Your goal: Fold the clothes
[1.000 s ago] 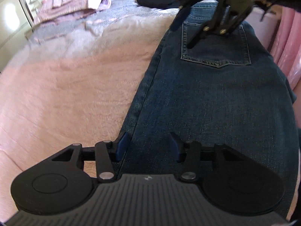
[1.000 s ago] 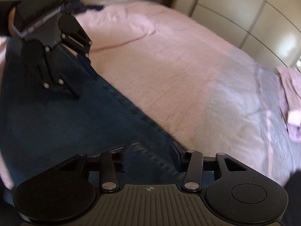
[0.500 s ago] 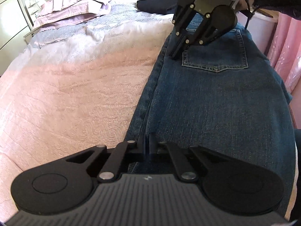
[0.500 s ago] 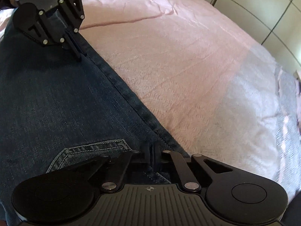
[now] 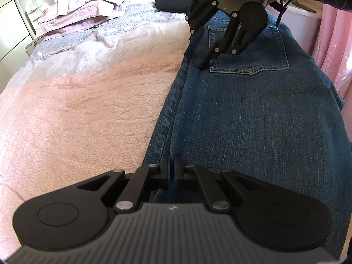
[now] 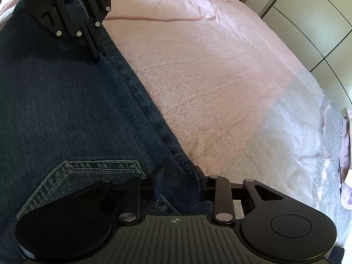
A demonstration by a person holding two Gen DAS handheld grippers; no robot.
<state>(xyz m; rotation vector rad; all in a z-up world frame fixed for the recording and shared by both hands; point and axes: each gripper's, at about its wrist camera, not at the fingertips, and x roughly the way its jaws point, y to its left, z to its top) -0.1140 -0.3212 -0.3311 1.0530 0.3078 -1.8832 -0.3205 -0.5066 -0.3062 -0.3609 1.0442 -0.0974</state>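
Blue jeans [image 5: 253, 114] lie flat along the right side of a pink bedspread [image 5: 77, 114], back pocket [image 5: 248, 52] up. My left gripper [image 5: 172, 167] is shut on the jeans' side seam at the leg end; it also shows in the right wrist view [image 6: 95, 52]. My right gripper [image 6: 177, 182] is open, its fingers straddling the same seam beside the back pocket [image 6: 83, 171]. In the left wrist view the right gripper [image 5: 195, 59] rests its tips on the jeans near the pocket.
Folded lilac clothes and pillows [image 5: 83, 15] lie at the head of the bed. A dark garment [image 5: 173, 2] lies beyond the jeans. Pink curtains [image 5: 336, 44] hang to the right. Cupboard doors [image 6: 312, 22] stand past the bed's far side.
My left gripper closed on the jeans' seam and has stayed shut. My right gripper closed at the seam half a second ago and has now opened again.
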